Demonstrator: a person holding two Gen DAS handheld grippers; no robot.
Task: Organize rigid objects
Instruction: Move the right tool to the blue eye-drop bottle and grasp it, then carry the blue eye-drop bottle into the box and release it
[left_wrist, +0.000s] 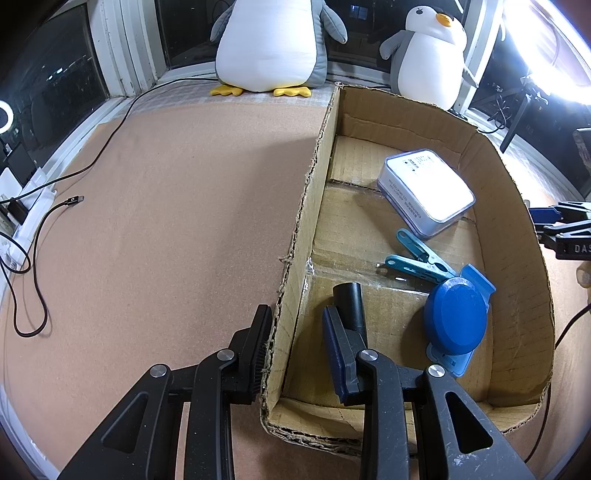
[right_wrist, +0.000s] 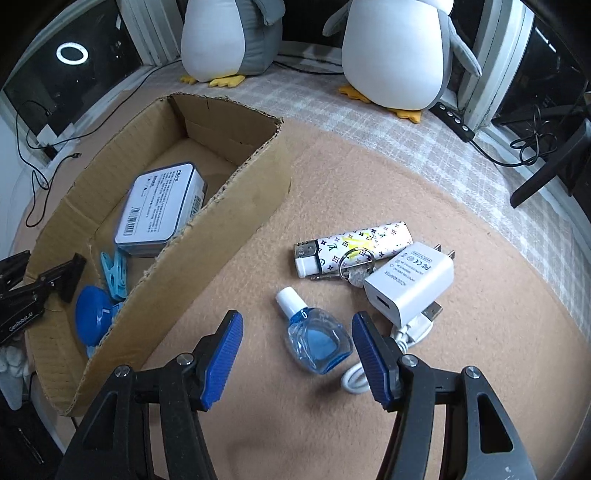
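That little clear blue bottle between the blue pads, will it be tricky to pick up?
Probably a bit. The small bottle looks like smooth, glossy plastic, so it may slip between the right gripper pads. It lies flat on its broad side, so it seems unlikely to roll. It looks light, so a nudge could slide it across the mat.

We can't see the big penguin's (left_wrist: 271, 44) head on the left cam, it's chopped off by the top edge. On the right cam both penguins lose their heads the same way. The blue round thing (right_wrist: 94, 314) in the box (right_wrist: 207, 236) is half hidden behind the cardboard wall, and so are the clothespins (right_wrist: 114, 271). The key (right_wrist: 356, 275) is mostly tucked under the charger (right_wrist: 410, 282). The print on the tin (left_wrist: 428, 192) is too washed out by glare to read.
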